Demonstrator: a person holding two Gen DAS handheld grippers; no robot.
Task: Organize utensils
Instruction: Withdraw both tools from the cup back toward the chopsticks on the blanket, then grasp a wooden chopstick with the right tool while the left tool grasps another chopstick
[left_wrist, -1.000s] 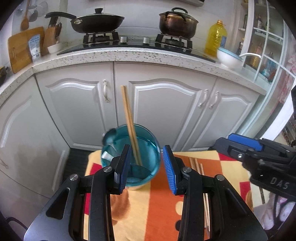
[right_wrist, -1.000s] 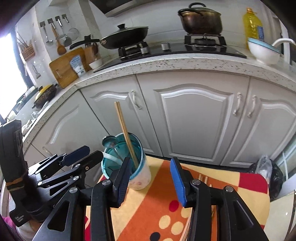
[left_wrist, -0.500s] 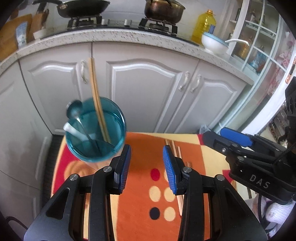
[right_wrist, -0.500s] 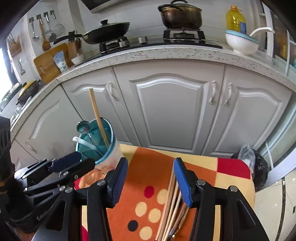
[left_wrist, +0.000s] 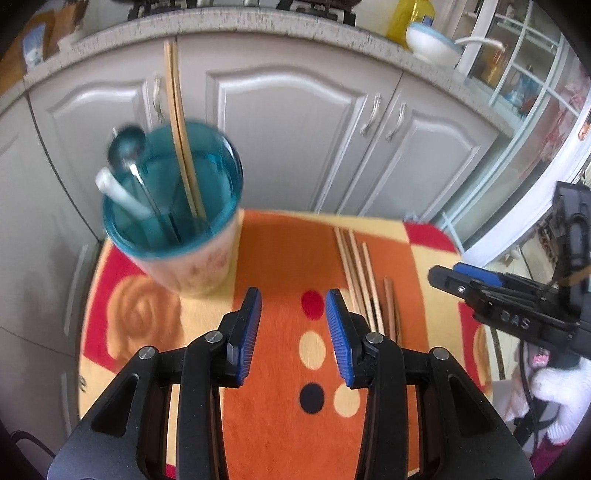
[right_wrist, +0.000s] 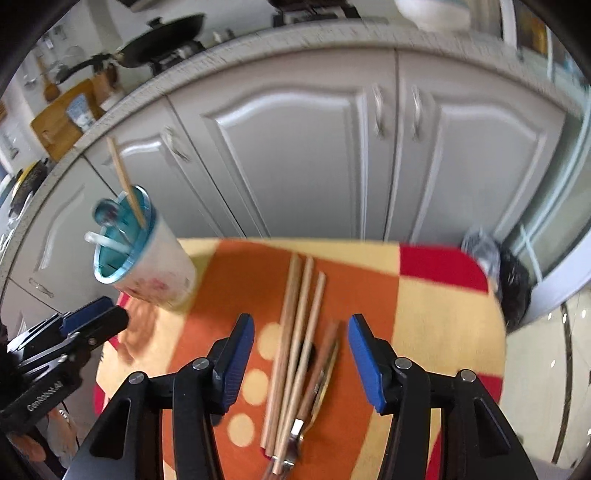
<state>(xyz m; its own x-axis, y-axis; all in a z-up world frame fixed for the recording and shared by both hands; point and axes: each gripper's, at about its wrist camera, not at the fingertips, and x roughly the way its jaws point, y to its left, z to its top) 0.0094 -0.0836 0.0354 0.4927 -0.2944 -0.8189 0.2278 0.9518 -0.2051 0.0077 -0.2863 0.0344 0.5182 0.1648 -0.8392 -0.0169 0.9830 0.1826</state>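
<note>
Partly blurred, the near ends of the loose chopsticks (right_wrist: 295, 354) run out of view behind the right tongs (right_wrist: 301, 354), mixed with a metal utensil hard to identify. They lie on the cloth-covered bench (right_wrist: 443, 332) under the parted, empty right tongs. The left tongs (left_wrist: 293, 336), also parted and empty, hover near the utensil cup (left_wrist: 177, 236).

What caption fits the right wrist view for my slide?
Open right gripper above loose chopsticks on a patterned cloth, teal cup at left.
</note>
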